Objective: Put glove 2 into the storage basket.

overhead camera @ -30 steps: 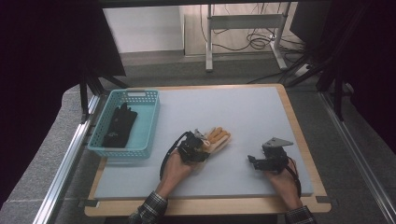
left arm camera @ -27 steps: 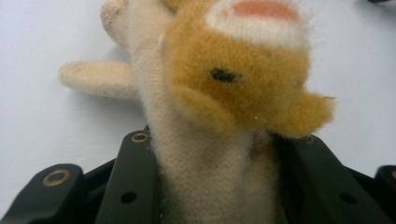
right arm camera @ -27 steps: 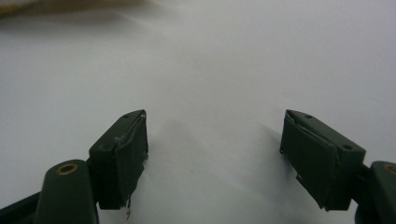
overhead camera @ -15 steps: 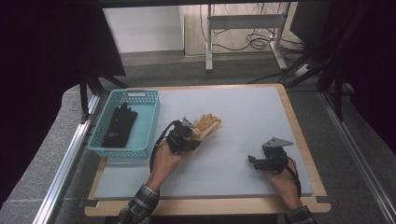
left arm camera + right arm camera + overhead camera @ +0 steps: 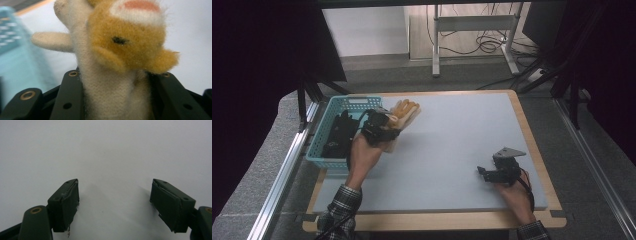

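Plush toy (image 5: 117, 62) clamped in left hand-held gripper (image 5: 379, 129) — beside the basket (image 5: 319, 145).

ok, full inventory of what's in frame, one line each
plush toy: 1, tan and cream, clamped in the left tool, lifted beside the basket
basket: 1, turquoise, far-left of the table
dark items: black, number unclear, inside the basket
table: 1, pale grey top, wooden rim
metal stand: 1, grey, on the floor behind the table
left tool: 1, black, shut on the plush toy
right tool: 1, black, jaws open over bare table, near right
hands: 2, plaid cuffs
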Demonstrator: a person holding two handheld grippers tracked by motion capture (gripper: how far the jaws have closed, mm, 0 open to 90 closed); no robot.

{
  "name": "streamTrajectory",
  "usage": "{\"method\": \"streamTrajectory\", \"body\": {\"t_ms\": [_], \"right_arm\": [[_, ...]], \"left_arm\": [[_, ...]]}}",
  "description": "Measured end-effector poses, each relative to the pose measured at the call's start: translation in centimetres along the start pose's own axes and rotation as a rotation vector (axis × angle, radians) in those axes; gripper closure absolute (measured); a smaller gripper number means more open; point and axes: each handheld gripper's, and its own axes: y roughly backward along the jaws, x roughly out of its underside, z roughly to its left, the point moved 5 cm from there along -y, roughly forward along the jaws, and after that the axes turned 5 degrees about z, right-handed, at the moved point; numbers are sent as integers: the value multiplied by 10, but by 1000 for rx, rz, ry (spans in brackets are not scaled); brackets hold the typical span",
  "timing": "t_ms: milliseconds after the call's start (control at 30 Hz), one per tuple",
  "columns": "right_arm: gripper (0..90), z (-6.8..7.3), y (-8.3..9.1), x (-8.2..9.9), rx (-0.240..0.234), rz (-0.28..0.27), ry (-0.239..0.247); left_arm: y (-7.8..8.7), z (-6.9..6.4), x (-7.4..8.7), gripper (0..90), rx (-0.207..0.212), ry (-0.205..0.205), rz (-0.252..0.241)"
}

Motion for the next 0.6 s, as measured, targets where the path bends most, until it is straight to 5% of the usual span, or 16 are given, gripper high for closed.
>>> {"method": "streamTrajectory", "body": {"t_ms": [333, 367, 600], "right_arm": [[226, 0, 0, 0, 0, 0, 0], [226, 0, 0, 0, 0, 0, 0], [226, 0, 0, 0, 0, 0, 0]], "left_arm": [[23, 63, 15, 595, -136, 111, 22], [24, 77, 22, 593, -157, 142, 35], [7, 111, 40, 588, -209, 224, 113]]}}
